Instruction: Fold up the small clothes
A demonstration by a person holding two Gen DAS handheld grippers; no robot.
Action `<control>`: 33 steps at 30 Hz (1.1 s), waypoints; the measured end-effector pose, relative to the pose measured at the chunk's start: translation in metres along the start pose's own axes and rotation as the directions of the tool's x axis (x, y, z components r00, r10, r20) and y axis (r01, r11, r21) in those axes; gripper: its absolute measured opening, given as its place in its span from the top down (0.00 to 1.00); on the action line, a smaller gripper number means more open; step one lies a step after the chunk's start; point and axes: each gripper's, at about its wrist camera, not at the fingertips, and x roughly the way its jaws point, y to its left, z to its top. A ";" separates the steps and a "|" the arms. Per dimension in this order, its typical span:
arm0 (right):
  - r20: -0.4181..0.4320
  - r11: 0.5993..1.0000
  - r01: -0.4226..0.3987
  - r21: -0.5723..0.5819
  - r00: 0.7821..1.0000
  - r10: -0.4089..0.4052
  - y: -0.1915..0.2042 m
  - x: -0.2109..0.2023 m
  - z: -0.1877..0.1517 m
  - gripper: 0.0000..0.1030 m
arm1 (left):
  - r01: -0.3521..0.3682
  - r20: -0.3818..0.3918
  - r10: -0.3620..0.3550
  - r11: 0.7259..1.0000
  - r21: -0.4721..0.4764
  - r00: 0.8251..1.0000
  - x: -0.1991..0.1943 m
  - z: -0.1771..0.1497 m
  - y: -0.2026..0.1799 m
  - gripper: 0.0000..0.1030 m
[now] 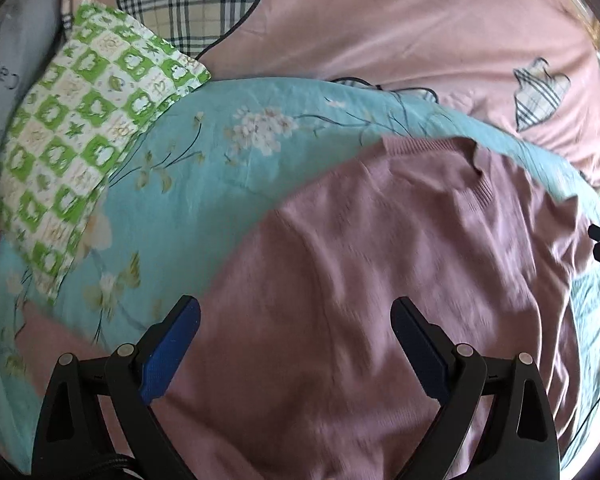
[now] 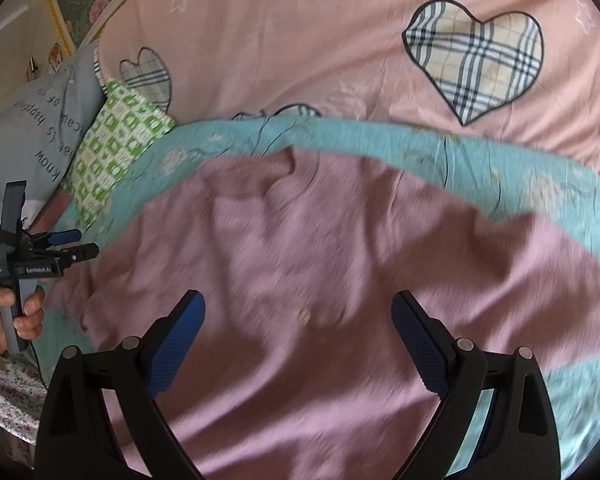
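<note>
Left wrist view: your left gripper hangs spread wide over the mauve knit sweater, spread on the teal floral quilt; its left hem edge runs diagonally, bare quilt beyond. Right wrist view: your right gripper gapes over the sweater; your left hand sits off its left edge.

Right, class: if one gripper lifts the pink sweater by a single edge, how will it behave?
The pink sweater would probably droop and fold on itself: it already lies in soft wrinkles on the blue quilt. It looks like thin knit with a ribbed neckline, so likely light. Pushed, it would probably bunch rather than slide flat.
</note>
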 end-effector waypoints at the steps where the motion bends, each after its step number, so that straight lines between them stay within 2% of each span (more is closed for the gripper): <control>1: 0.003 1.000 0.005 -0.007 1.000 -0.005 -0.005 0.005 0.008 0.08 | 0.009 -0.010 -0.009 1.000 0.003 1.000 0.008 0.007 0.004 0.06; 8: -0.016 1.000 0.025 -0.011 1.000 -0.025 -0.050 0.048 0.060 0.12 | 0.058 -0.078 -0.052 0.996 0.074 0.996 0.059 0.047 0.012 0.06; 12: -0.065 0.999 0.037 -0.008 0.997 -0.038 -0.073 0.081 0.081 0.19 | 0.058 -0.109 -0.044 0.989 0.135 0.993 0.087 0.066 0.012 0.06; 15: -0.098 0.999 0.032 -0.043 0.995 -0.036 -0.079 0.105 0.093 0.23 | 0.072 -0.143 -0.049 0.984 0.164 0.989 0.106 0.074 0.013 0.06; 16: -0.108 0.998 0.031 -0.058 0.993 -0.037 -0.079 0.112 0.095 0.27 | 0.083 -0.161 -0.056 0.982 0.167 0.985 0.112 0.074 0.012 0.07; 17: -0.122 0.997 0.032 -0.077 0.992 -0.041 -0.079 0.120 0.097 0.31 | 0.098 -0.187 -0.066 0.980 0.173 0.980 0.120 0.074 0.011 0.10; 19: -0.158 0.993 0.032 -0.109 0.986 -0.050 -0.079 0.136 0.097 0.49 | 0.109 -0.194 -0.069 0.973 0.204 0.979 0.124 0.071 0.006 0.16; 20: -0.177 0.992 0.030 -0.123 0.983 -0.051 -0.080 0.142 0.096 0.55 | 0.110 -0.185 -0.065 0.964 0.244 0.981 0.124 0.068 0.001 0.24; 21: -0.187 0.990 0.027 -0.135 0.981 -0.053 -0.081 0.146 0.094 0.67 | 0.115 -0.179 -0.068 0.956 0.270 0.982 0.124 0.066 -0.003 0.31; 22: -0.182 0.990 0.022 -0.142 0.982 -0.048 -0.083 0.147 0.092 0.81 | 0.130 -0.176 -0.080 0.949 0.289 0.981 0.122 0.065 -0.007 0.51; 23: -0.173 0.990 0.022 -0.142 0.984 -0.047 -0.084 0.146 0.091 0.88 | 0.141 -0.172 -0.091 0.942 0.304 0.981 0.119 0.064 -0.010 0.78; 24: -0.162 0.991 0.023 -0.131 0.986 -0.044 -0.087 0.143 0.091 0.90 | 0.147 -0.168 -0.098 0.938 0.315 0.981 0.116 0.065 -0.013 0.93; 28: -0.093 0.992 0.049 -0.118 0.994 -0.060 -0.090 0.124 0.094 0.92 | 0.069 -0.106 -0.034 0.934 0.351 0.994 0.105 0.077 -0.019 0.94; 33: 0.012 0.988 0.135 -0.073 0.991 -0.134 -0.106 0.107 0.129 0.93 | -0.034 0.008 0.033 0.942 0.333 0.999 0.096 0.131 -0.009 0.94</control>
